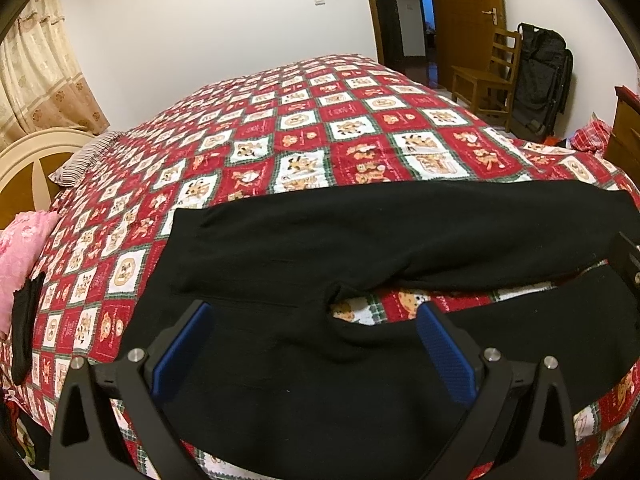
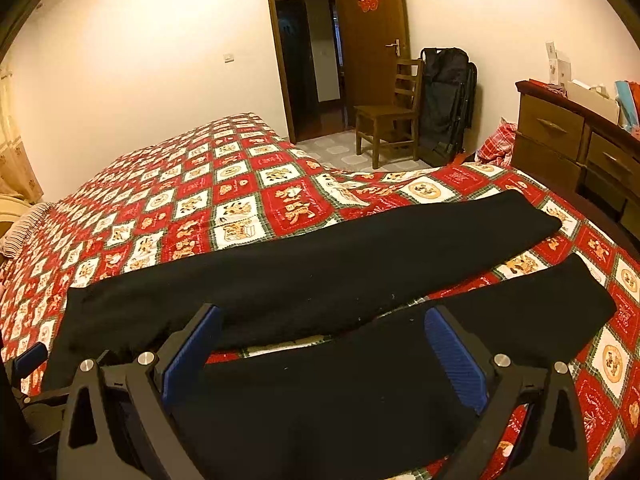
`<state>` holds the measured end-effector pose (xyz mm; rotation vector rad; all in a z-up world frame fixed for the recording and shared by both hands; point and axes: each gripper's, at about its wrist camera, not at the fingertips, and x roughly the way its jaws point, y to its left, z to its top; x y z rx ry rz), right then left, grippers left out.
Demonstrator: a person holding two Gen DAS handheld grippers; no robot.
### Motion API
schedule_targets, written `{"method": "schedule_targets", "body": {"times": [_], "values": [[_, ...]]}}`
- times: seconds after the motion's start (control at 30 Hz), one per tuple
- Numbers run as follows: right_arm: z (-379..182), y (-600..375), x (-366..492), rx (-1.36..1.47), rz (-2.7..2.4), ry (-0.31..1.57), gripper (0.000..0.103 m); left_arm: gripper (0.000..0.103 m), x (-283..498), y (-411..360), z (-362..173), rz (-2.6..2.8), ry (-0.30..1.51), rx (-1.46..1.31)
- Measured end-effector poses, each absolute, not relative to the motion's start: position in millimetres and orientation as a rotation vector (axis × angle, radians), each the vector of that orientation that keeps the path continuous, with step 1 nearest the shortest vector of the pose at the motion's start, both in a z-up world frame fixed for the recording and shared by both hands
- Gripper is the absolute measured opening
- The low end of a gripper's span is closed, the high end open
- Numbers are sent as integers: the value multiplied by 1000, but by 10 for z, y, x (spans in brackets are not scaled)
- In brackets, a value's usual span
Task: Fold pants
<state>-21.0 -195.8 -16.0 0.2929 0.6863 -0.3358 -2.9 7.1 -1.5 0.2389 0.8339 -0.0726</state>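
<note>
Left wrist view: pants (image 1: 360,240) are lying spread on the bed (image 1: 320,120), legs still apart; the left gripper (image 1: 316,344) and the right gripper (image 2: 324,344) are both hovering wide open over the near leg, gripping nothing. Looks like the first fold is just starting, so next they'd need to pinch that near leg's edge.

The black pants (image 1: 360,236) are running off the lower edge of the left wrist view, so their near hem is not showing. At the right edge of that frame the right gripper (image 1: 630,256) is appearing only as a dark sliver. In the right wrist view the items on the dresser (image 2: 560,120) at upper right are staying too small to identify.
</note>
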Motion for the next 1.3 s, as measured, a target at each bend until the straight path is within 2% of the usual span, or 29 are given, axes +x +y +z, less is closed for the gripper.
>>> {"method": "schedule_targets", "body": {"times": [1.3], "values": [[-267, -1875, 89, 252, -307, 783, 102, 103, 235, 305, -231, -45, 926, 189]]}}
